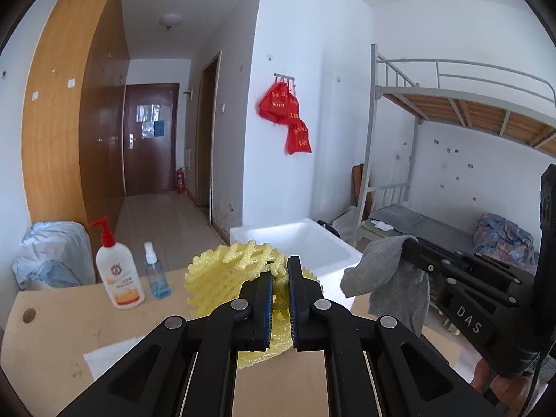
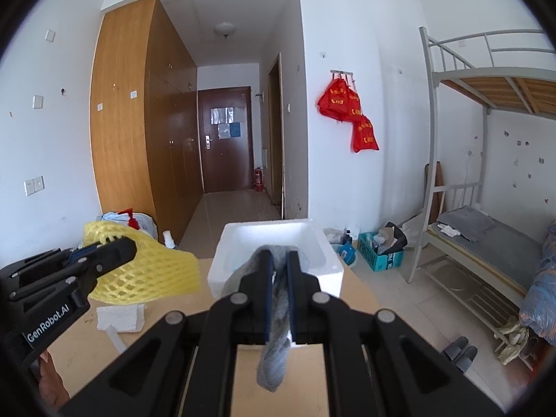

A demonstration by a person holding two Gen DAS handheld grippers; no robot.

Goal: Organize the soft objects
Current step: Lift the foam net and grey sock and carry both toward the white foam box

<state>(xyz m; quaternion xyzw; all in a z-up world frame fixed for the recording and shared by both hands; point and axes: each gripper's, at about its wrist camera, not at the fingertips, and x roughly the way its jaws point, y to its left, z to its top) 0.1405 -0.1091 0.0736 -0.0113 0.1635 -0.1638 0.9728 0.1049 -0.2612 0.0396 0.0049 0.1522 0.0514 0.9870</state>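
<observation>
From the left wrist we see our left gripper (image 1: 279, 278) clamped on the yellow net (image 1: 226, 267) just before the foam box (image 1: 342, 255), while from the right wrist our right gripper (image 2: 278, 274) pinches the grey cloth (image 2: 276, 358) before that box (image 2: 219, 271), whose visible interior looks bare.

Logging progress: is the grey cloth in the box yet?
Not yet. The grey cloth hangs pinched in the right tongs, near the white foam box.

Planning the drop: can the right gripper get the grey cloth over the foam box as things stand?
Probably yes. The right gripper, shut on the grey cloth, faces the open foam box with nothing between. The left gripper, holding the yellow net, stays off to the side.
</observation>
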